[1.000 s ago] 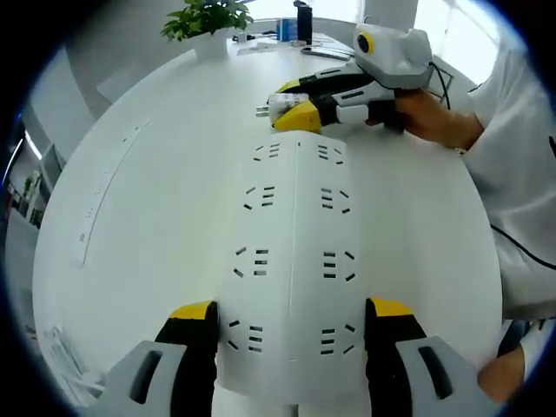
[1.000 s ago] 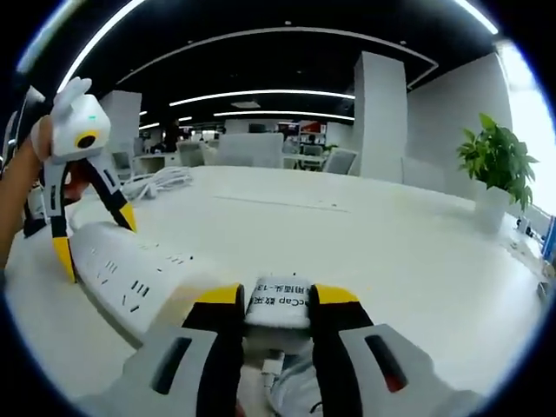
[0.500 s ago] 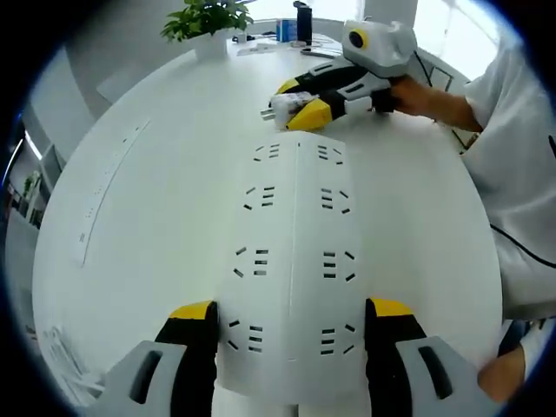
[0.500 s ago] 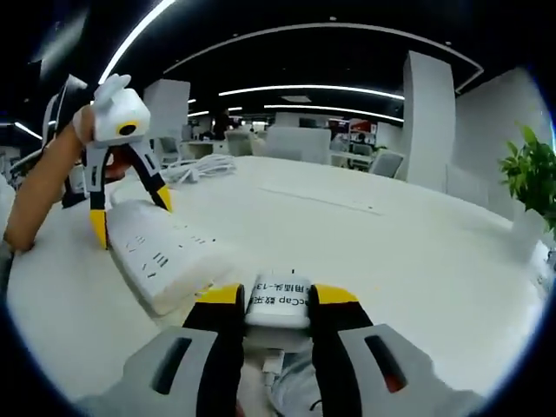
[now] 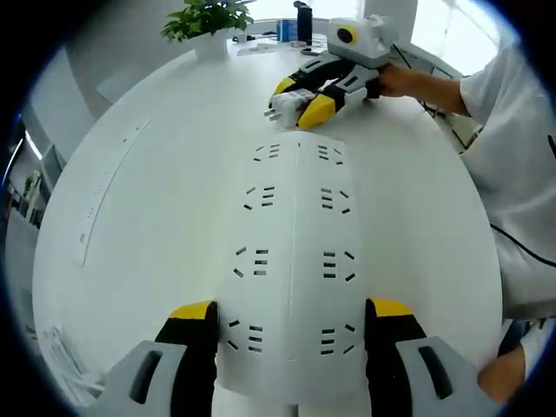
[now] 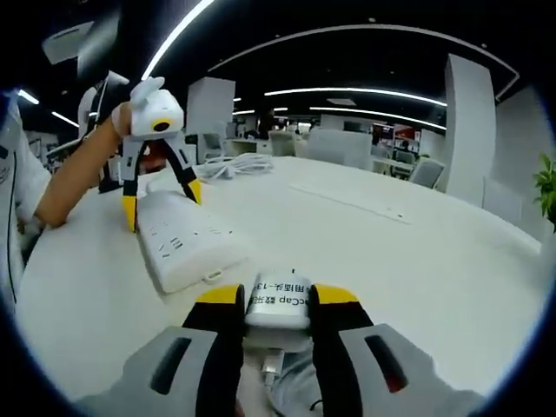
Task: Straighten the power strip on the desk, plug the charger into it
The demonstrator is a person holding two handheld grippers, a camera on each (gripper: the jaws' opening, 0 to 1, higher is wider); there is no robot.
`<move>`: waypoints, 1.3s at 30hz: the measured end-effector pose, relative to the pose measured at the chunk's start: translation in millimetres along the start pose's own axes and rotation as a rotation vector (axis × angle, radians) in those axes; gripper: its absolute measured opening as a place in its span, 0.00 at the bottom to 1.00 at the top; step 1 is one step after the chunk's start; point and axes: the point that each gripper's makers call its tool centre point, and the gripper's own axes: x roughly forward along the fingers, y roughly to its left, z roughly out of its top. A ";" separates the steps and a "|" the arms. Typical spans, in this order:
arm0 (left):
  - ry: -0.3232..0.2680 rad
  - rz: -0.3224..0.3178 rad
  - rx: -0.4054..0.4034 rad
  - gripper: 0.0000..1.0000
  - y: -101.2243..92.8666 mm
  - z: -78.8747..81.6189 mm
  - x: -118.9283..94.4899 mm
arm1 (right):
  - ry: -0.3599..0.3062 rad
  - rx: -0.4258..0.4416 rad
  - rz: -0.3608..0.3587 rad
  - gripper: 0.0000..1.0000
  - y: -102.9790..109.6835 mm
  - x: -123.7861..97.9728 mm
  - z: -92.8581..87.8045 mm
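Note:
A long white power strip (image 5: 294,252) lies on the round white table (image 5: 156,174), its several socket pairs facing up. My left gripper (image 5: 291,323) straddles its near end, one yellow-tipped jaw pressed against each long side. In the right gripper view that left gripper (image 6: 162,203) stands over the strip's (image 6: 182,243) far end. My right gripper (image 6: 276,300) is shut on a white charger (image 6: 278,301) with a printed label. In the left gripper view the right gripper (image 5: 300,97) hovers just beyond the strip's far end, the charger's (image 5: 285,102) prongs pointing left.
A potted plant (image 5: 208,22) and a dark bottle (image 5: 303,21) stand at the table's far edge. A coil of white cable (image 6: 233,165) lies behind the strip. A person's white sleeve (image 5: 512,165) fills the right side, and a bare forearm (image 6: 74,187) holds the left gripper.
The right gripper with the charger has drifted a little farther off and leftward past the strip's end, turning so the strip sits nearer its view's centre. The left gripper and strip stayed still.

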 end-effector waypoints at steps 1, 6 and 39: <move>-0.001 0.000 0.000 0.69 0.0 0.0 0.0 | 0.014 0.002 -0.022 0.31 -2.3 0.2 -0.7; -0.001 -0.001 0.000 0.70 0.4 0.5 0.4 | 0.030 0.107 -0.118 0.42 -9.0 -6.2 -4.8; 0.000 -0.001 0.003 0.69 0.8 -1.0 -0.2 | 0.253 0.266 0.007 0.27 46.6 -38.1 64.2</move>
